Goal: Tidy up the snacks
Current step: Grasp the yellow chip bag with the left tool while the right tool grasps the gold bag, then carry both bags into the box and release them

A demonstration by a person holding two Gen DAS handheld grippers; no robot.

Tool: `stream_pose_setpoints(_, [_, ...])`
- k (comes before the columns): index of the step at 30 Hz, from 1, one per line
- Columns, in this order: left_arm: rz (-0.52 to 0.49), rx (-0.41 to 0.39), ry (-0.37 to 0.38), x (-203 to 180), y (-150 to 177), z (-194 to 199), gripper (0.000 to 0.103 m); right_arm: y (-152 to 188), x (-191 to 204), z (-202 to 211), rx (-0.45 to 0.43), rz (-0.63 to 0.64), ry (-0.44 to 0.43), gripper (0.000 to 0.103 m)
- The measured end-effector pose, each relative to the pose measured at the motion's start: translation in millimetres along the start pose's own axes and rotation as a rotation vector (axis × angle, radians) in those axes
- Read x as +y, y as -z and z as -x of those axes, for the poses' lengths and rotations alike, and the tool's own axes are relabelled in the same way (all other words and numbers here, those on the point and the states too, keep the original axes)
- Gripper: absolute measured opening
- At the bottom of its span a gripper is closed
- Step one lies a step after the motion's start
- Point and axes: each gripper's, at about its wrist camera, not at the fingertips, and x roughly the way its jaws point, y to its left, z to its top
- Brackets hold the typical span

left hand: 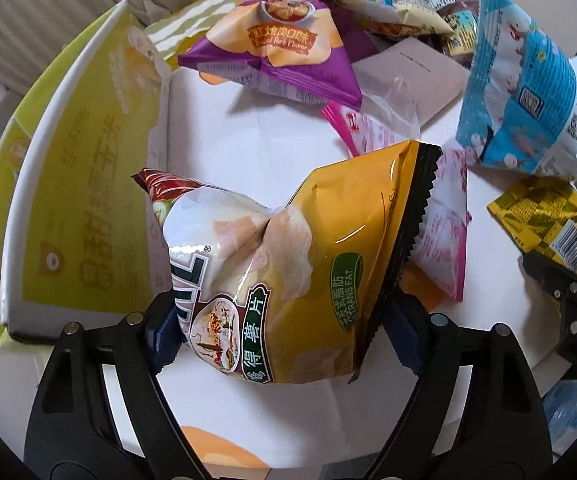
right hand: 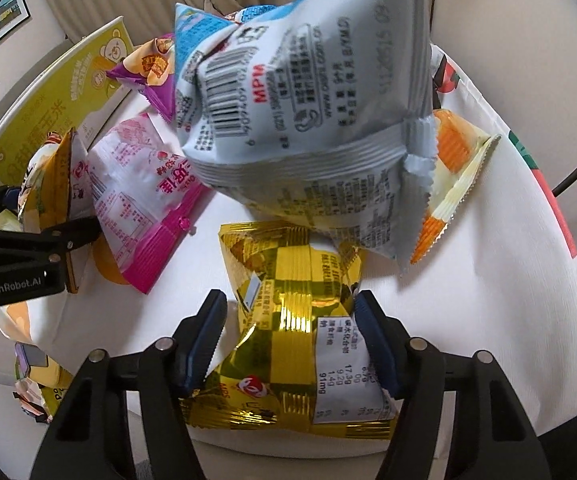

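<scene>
Left gripper (left hand: 276, 320) fingers clamped on yellow chip bag (left hand: 288, 272), lifted just right of the green box (left hand: 84, 184). Right gripper (right hand: 288, 340) fingers closed on gold packet (right hand: 292, 320), farther right of the box, under a blue bag (right hand: 308, 100). Pink packet (right hand: 136, 184) between, on the desk (right hand: 488, 260).

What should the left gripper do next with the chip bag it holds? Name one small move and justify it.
Probably carry it leftward over the box wall and let go. The left gripper is shut on the yellow chip bag, which looks lifted, and the green box stands open just to its left. The right gripper is busy straddling the gold packet.
</scene>
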Motion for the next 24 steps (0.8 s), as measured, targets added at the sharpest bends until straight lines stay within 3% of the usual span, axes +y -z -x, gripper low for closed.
stream_pose_setpoints(3, [0.002,-0.012,0.007,1,6,2,0.082,-4,1,-3,0.000,-0.003,-0.010,0.059])
stream_pose_setpoints(7, [0.018,-0.020,0.021,5,7,6,0.073,-2,5,1,-0.001,-0.009,-0.020,0.056])
stream_pose_setpoints(13, [0.050,-0.023,0.050,9,10,16,0.072,-3,9,15,-0.022,-0.019,-0.042,0.054])
stream_pose_setpoints(24, [0.104,-0.130,0.058,12,18,87,0.072,-11,14,75,-0.109,0.019,-0.093,0.054])
